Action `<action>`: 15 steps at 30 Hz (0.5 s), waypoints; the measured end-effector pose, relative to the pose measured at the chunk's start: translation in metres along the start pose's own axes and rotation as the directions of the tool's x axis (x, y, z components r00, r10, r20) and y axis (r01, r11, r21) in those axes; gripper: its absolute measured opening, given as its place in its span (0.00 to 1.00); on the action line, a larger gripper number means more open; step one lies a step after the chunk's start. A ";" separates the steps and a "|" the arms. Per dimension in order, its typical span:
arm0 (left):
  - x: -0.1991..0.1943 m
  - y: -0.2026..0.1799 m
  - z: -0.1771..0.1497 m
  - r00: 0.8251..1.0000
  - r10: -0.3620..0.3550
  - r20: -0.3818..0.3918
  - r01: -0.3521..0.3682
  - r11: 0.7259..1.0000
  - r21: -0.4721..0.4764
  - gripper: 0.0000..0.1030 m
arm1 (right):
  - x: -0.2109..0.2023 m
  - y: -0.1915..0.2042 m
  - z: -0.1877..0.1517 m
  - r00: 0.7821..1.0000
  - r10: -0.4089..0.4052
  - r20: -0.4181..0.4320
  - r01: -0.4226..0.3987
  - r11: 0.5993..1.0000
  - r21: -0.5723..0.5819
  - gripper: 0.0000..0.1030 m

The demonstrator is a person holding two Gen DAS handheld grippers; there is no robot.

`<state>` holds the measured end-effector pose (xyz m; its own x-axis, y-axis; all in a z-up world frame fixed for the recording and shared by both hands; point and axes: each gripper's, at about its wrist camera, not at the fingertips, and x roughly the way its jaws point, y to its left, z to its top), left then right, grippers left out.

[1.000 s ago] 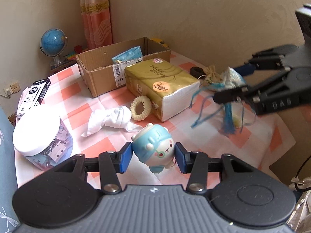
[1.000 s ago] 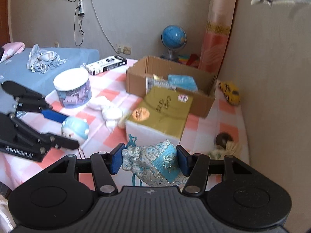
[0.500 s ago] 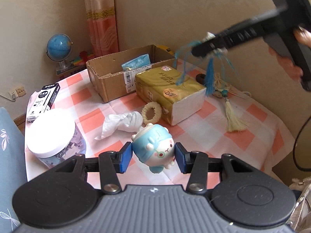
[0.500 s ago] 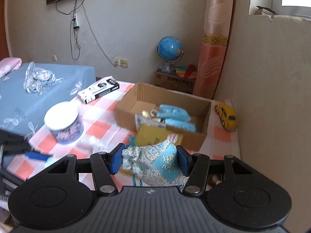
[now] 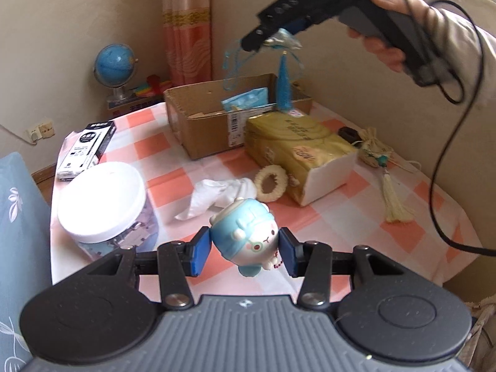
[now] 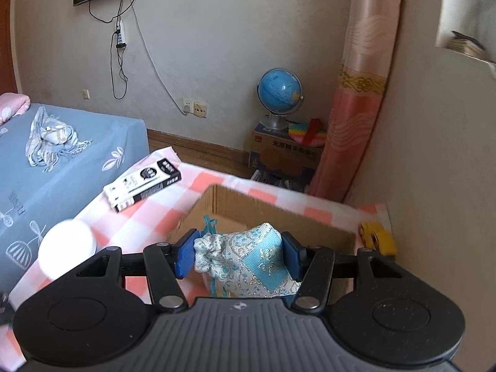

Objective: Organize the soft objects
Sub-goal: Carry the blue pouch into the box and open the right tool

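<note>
Soft objects sit in both sets of fingers. The left gripper (image 5: 245,249) has its blue pads pressed on either side of a plush toy (image 5: 246,235), so the fingers are clamped on it, partly apart around its round body. The toy is a chubby little animal with a pale blue hood, a cream face, pink cheeks and a small bead chain at its chin; it hangs tilted above the tabletop (image 5: 403,223), which is covered in a pink-and-white checked cloth.

The right gripper (image 6: 237,255) is clamped in the same way on a drawstring pouch (image 6: 248,260), its pads pushing into both sides of the fabric. The pouch is light blue and white, woven with glittery thread, gathered at the neck, with blue ribbon ties. From the left wrist view it is held high over the open cardboard box (image 5: 210,124), a blue tassel (image 5: 282,86) and thin ribbons dangling toward the box, and a hand (image 5: 387,24) grips the handle.

On the cloth lie a crumpled white cloth (image 5: 217,193), a fuzzy cream ring-shaped hair tie (image 5: 271,183), a gold-wrapped pack of tissues (image 5: 303,152), and a straw-coloured sachet (image 5: 373,152) with a pale tassel. A clear jar (image 5: 102,204) with a white lid stands near the left fingers. Inside the box is a light blue packet (image 5: 245,100).
</note>
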<state>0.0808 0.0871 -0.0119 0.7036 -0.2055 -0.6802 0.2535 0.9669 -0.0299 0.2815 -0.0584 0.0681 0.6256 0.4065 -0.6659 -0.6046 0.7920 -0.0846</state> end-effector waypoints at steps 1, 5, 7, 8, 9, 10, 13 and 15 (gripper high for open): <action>0.001 0.002 0.000 1.000 0.006 -0.002 -0.006 1.000 -0.007 0.45 | 0.008 0.000 0.005 1.000 0.004 -0.004 -0.004 1.000 -0.002 0.60; 0.003 0.010 -0.001 1.000 0.028 -0.012 -0.028 0.999 -0.034 0.45 | 0.042 0.002 0.020 1.000 -0.001 -0.020 0.001 1.000 -0.001 0.60; 0.004 0.012 -0.001 0.999 0.037 -0.016 -0.038 0.998 -0.044 0.45 | 0.057 0.002 0.024 1.000 0.007 -0.026 -0.006 1.000 0.014 0.60; 0.004 0.013 -0.001 0.999 0.040 -0.018 -0.041 0.998 -0.050 0.45 | 0.062 0.001 0.025 1.000 0.015 -0.026 -0.015 1.000 0.021 0.60; 0.005 0.014 -0.001 0.999 0.043 -0.021 -0.044 0.998 -0.055 0.45 | 0.067 0.001 0.026 0.999 0.028 -0.032 -0.027 0.999 0.022 0.61; 0.006 0.014 -0.002 0.999 0.045 -0.023 -0.046 0.997 -0.058 0.45 | 0.072 0.002 0.027 0.999 0.026 -0.042 -0.026 0.999 0.020 0.66; 0.008 0.015 -0.002 0.998 0.047 -0.034 -0.049 0.997 -0.057 0.45 | 0.077 0.003 0.022 0.999 0.019 -0.047 -0.017 1.000 0.026 0.85; 0.008 0.015 -0.002 0.998 0.048 -0.037 -0.050 0.997 -0.054 0.45 | 0.073 0.002 0.018 0.999 0.032 -0.039 -0.031 0.999 0.031 0.88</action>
<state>0.0891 0.0998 -0.0195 0.6897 -0.1528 -0.7078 0.1813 0.9828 -0.0354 0.3353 -0.0192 0.0325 0.5861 0.4137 -0.6966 -0.6082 0.7927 -0.0409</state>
